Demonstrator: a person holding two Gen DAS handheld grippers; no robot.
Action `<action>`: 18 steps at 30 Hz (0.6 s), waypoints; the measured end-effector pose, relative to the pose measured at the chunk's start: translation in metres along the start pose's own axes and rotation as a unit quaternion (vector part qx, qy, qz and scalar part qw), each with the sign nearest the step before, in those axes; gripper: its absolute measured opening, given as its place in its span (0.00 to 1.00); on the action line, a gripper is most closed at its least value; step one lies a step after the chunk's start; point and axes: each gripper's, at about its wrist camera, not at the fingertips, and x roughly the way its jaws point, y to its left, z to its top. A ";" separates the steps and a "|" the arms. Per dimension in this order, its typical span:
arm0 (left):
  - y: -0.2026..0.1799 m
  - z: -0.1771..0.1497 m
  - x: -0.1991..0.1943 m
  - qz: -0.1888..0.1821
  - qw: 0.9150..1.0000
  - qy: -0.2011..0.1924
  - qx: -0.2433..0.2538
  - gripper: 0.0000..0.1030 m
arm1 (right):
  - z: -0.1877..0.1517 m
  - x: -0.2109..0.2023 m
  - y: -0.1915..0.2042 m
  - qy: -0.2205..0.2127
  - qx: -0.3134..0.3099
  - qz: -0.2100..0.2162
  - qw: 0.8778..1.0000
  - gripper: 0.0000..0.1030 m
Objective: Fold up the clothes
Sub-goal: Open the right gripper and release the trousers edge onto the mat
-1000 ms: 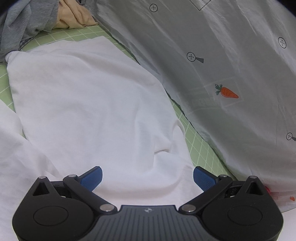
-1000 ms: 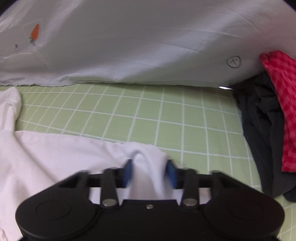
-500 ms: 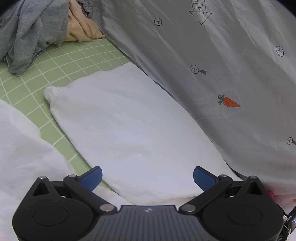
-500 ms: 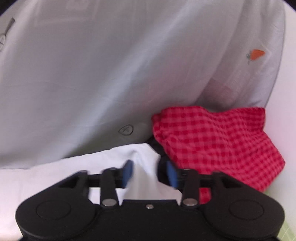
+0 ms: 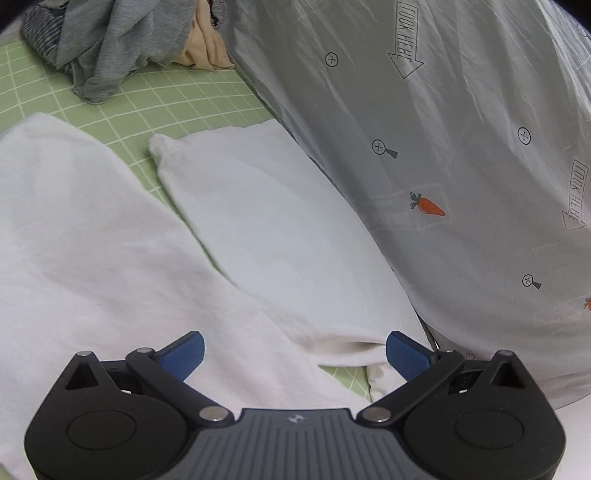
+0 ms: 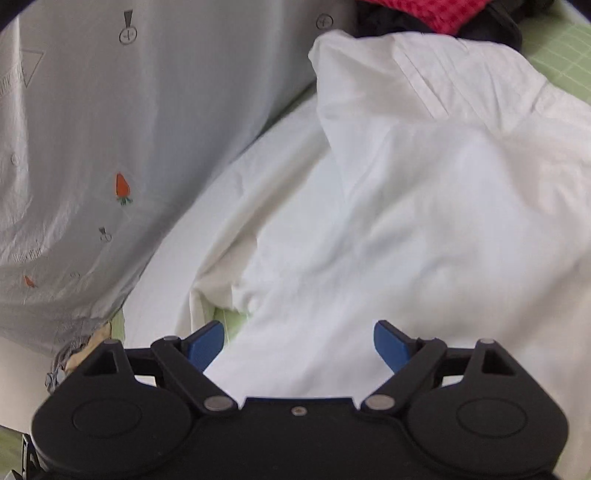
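Observation:
A white garment (image 5: 110, 236) lies spread on the green grid mat (image 5: 177, 96), one sleeve (image 5: 266, 229) stretched toward the grey sheet. My left gripper (image 5: 295, 352) hovers open over the cloth near the sleeve's root, nothing between its blue pads. In the right wrist view the same white garment (image 6: 424, 206) is bunched, a folded part with a stitched hem (image 6: 421, 81) lying on top. The right gripper (image 6: 299, 341) is above it, its jaws opening wide, with cloth below them and none pinched.
A grey sheet with carrot prints (image 5: 443, 147) hangs along one side of the mat. A grey and beige clothes pile (image 5: 122, 48) sits at the mat's far end. Red checked and black clothes (image 6: 436, 14) lie beyond the white garment in the right view.
The right gripper carried a pinched fold of white cloth across, rolled, and let it go with jaws spread. The left gripper drew back, so the sleeve and more mat show.

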 end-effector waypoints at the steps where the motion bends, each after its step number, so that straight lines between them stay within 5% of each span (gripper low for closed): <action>1: 0.007 0.000 -0.006 0.004 1.000 0.002 0.006 1.00 | -0.013 -0.003 0.005 0.003 -0.011 -0.012 1.000 0.86; 7: 0.056 0.020 -0.049 0.038 0.999 0.010 0.027 1.00 | -0.068 -0.015 0.025 -0.002 -0.019 -0.063 0.998 0.88; 18: 0.152 0.106 -0.099 0.105 0.992 -0.002 0.063 1.00 | -0.160 -0.007 0.067 -0.014 0.002 -0.134 0.991 0.88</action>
